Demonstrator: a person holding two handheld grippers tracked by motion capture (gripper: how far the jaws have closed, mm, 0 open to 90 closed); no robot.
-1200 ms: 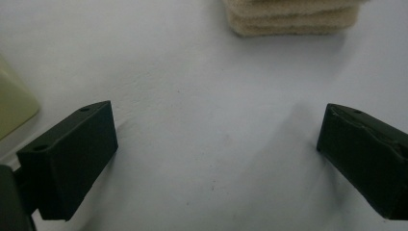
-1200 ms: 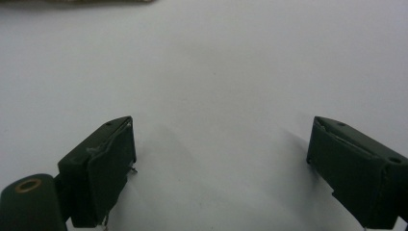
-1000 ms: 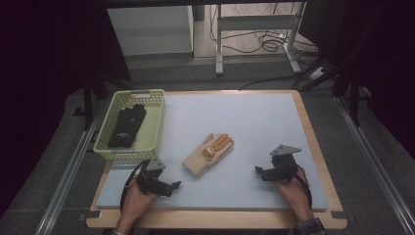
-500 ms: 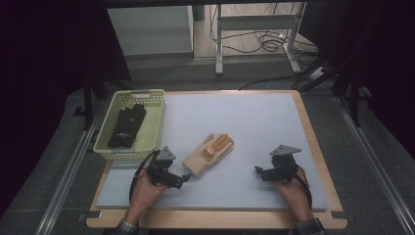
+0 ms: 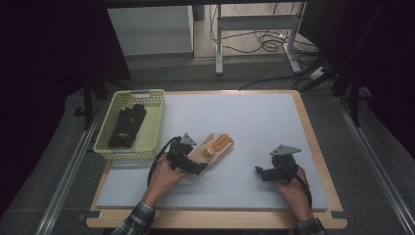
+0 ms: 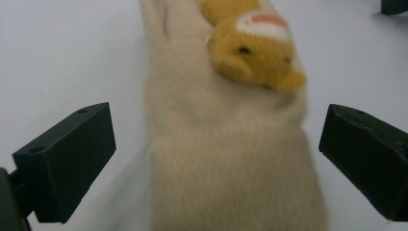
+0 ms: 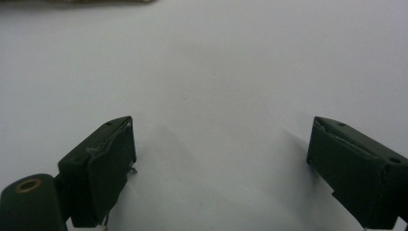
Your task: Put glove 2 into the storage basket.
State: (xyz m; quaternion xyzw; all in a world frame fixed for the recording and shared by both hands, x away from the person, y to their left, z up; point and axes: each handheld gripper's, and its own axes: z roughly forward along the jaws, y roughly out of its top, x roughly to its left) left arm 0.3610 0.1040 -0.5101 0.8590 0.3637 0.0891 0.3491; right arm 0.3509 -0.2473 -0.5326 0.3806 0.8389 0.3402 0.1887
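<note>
A cream fuzzy glove (image 5: 214,149) with orange fingers and a small animal face lies flat near the middle of the pale mat. My left gripper (image 5: 196,168) is at the glove's cuff, open. In the left gripper view the cuff of the glove (image 6: 231,159) lies between the two wide-apart jaws of my left gripper (image 6: 216,159), and the orange animal face (image 6: 255,50) sits just beyond. My right gripper (image 5: 258,171) rests on the mat at the right, open; in the right gripper view my right gripper (image 7: 221,168) has bare mat between its jaws.
A pale green basket (image 5: 154,98) stands at the table's left and holds a black glove (image 5: 127,125). The wooden table edge (image 5: 215,218) runs along the front. Bare mat (image 5: 244,112) stretches behind the cream glove.
My left gripper has moved right and forward from the mat's front left up to the cream glove's cuff. The right gripper has stayed where it was.
</note>
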